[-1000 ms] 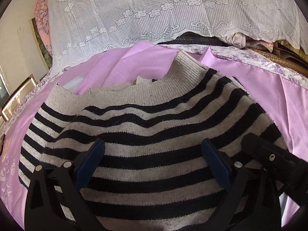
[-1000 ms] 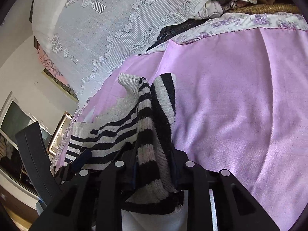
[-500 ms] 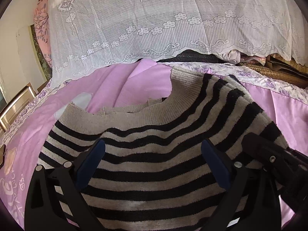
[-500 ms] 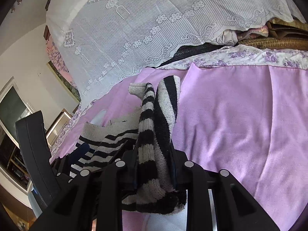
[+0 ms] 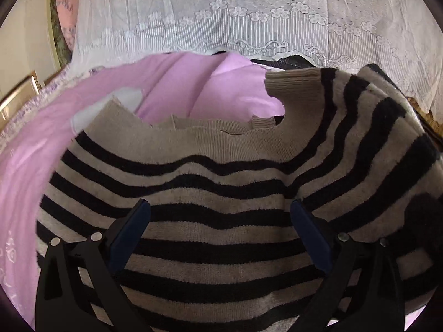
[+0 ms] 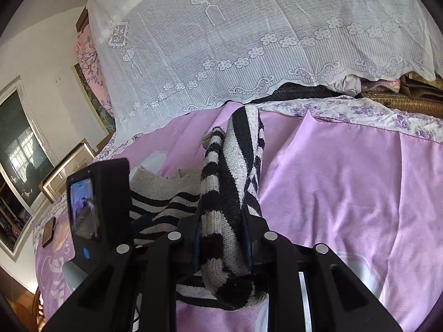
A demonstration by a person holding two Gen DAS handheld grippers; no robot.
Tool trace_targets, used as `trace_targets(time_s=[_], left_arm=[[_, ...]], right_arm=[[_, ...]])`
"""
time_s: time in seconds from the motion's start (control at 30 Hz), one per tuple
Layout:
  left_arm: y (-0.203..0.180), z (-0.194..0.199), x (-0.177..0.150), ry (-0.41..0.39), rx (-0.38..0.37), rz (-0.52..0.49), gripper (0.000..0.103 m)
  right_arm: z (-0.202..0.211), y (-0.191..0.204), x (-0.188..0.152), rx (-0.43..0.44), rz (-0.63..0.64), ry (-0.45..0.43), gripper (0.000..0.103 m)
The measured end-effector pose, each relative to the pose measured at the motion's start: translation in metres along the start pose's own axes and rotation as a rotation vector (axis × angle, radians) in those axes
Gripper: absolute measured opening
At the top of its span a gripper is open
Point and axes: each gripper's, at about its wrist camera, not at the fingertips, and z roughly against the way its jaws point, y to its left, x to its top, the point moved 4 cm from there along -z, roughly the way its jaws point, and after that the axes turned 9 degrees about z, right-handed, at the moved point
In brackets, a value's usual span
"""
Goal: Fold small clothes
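A small beige sweater with black stripes [image 5: 221, 171] lies on the pink bedsheet [image 5: 180, 88]. My left gripper [image 5: 220, 215] is open, its blue pads wide apart just over the striped body. The sweater's right side rises in a fold. My right gripper [image 6: 223, 238] is shut on that bunched fold of the sweater [image 6: 232, 171] and holds it up off the sheet. The left gripper's body [image 6: 97, 213] shows at the left of the right wrist view.
A white lace cloth [image 6: 249, 41] covers a pile at the back of the bed. A floral sheet border [image 6: 360, 113] and dark and woven items lie under it at the right. Framed pictures [image 6: 63, 171] lean by the wall at left. Pink sheet [image 6: 360, 193] spreads to the right.
My right gripper has lifted the sweater's right side higher and carried it forward. The left gripper has moved forward over the body, toward the neckline, and stays open.
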Motion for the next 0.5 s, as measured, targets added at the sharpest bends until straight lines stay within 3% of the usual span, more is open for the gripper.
trace_targets(time_s=[0.2,0.5], left_arm=[[0.027,0.005,0.017,-0.008,-0.064,0.061,0.098],[0.074,0.038,0.041,-0.117,-0.049,0.088,0.089]], right_arm=[[0.002,0.025,0.004,-0.012,0.025,-0.007,0.024],[-0.002,0.089,0.026,0.011,0.098,-0.029,0.023]])
